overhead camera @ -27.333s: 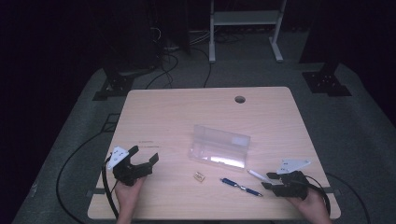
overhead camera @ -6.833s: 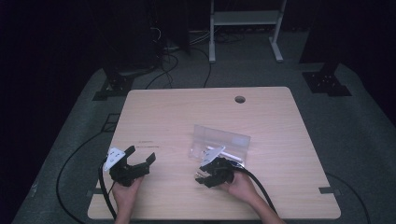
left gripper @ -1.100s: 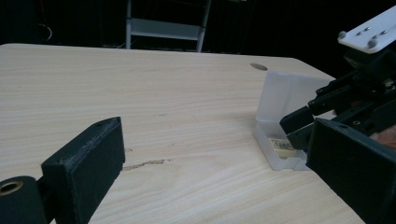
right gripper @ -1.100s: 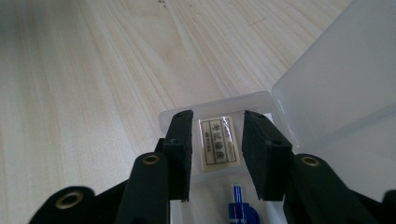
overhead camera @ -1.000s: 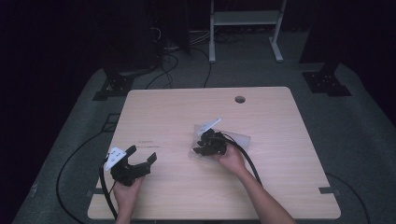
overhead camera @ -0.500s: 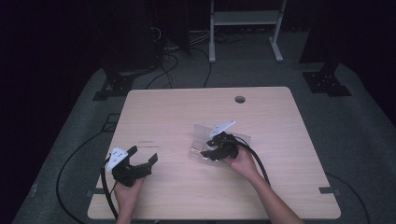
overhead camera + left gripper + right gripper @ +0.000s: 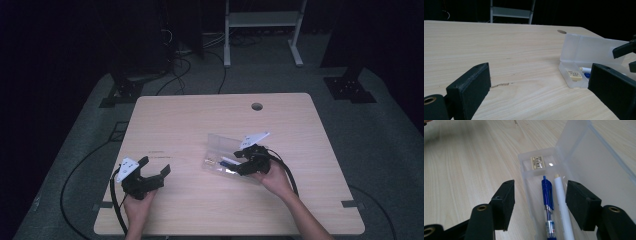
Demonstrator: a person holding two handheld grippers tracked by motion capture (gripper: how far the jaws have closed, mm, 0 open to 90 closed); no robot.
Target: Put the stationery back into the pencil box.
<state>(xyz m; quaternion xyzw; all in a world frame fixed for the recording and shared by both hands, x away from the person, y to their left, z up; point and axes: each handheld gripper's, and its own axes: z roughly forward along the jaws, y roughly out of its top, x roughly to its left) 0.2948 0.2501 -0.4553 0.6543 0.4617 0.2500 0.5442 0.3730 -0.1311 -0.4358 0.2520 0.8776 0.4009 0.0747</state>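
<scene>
A clear plastic case (image 7: 220, 146) lies open in the middle of the table, its lid (image 7: 596, 162) tipped back. Inside lie a blue pen (image 7: 547, 195), a white pen (image 7: 561, 197) and a small labelled eraser (image 7: 537, 162). My right gripper (image 7: 248, 161) hovers over the case's right end. Its jaws have just been opening and stand open astride the tray (image 7: 540, 202), the two pens between them and the pads touching nothing. My left gripper (image 7: 148, 176) rests open and empty at the table's front left, facing the case (image 7: 584, 50) and the eraser (image 7: 574, 75).
The wooden table (image 7: 200, 120) has a round cable hole (image 7: 257, 106) near its far edge. A white metal stand (image 7: 260, 20) and dark equipment stand on the floor behind. Cables trail from both grippers over the front edge.
My right gripper has slid to the right along the case, from its left half to its right end. The left gripper has stayed where it was.
</scene>
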